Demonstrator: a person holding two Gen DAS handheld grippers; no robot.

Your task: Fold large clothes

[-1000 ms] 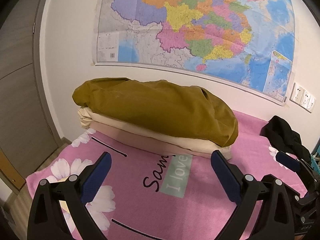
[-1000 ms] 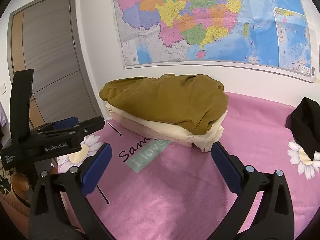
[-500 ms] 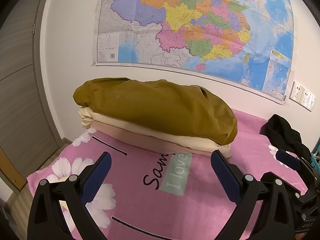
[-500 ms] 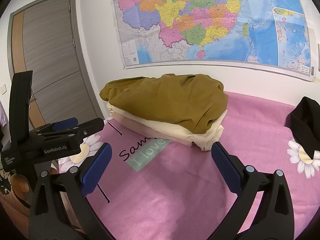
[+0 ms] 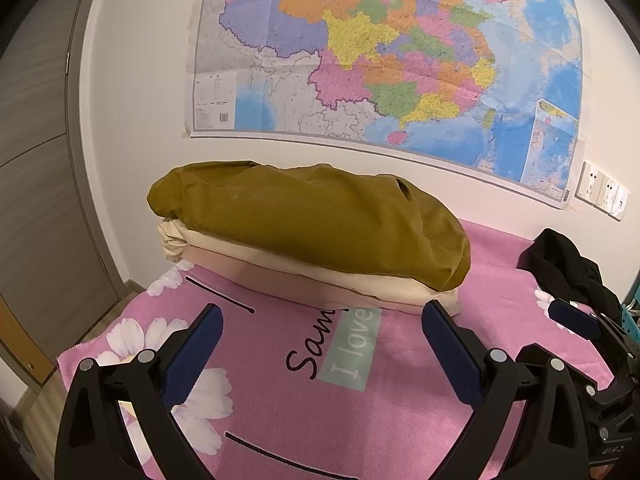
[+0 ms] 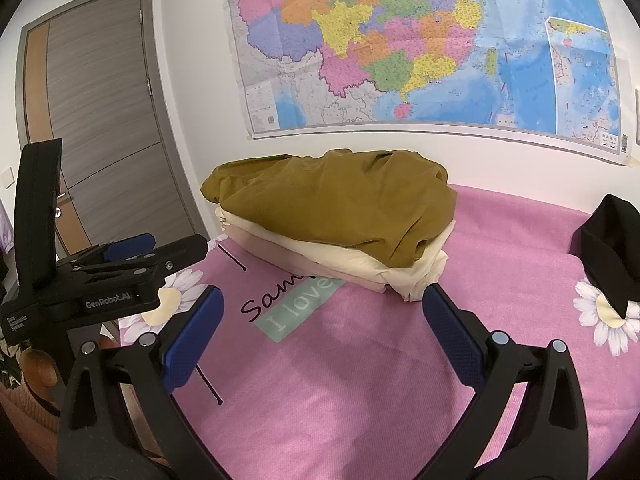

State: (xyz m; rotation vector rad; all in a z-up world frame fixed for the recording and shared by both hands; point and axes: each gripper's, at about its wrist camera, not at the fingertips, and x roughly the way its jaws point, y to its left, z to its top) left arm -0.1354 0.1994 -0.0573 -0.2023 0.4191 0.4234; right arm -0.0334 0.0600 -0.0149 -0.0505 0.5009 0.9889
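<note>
A stack of folded clothes rests on the pink bed [image 5: 400, 420] against the wall: an olive-brown garment [image 5: 320, 224] [image 6: 340, 204] on top, cream and beige pieces [image 5: 320, 276] [image 6: 340, 256] beneath. A black garment [image 5: 560, 264] [image 6: 608, 244] lies bunched at the right. My left gripper [image 5: 322, 344] hovers open in front of the stack, empty. My right gripper [image 6: 322, 328] is open too, empty, just before the stack's right corner. The left gripper's body [image 6: 100, 276] shows at the left of the right wrist view.
The pink blanket has daisy prints and a "Sam / I love" label [image 5: 352, 352]. A large map [image 5: 380, 60] hangs on the white wall. A grey door [image 6: 100, 120] stands at the left, past the bed's edge. Wall sockets [image 5: 600, 196] sit at the right.
Both grippers have drifted slightly, so the stack sits a little higher in the left wrist view. Neither gripper's jaws changed and the clothes did not move.
</note>
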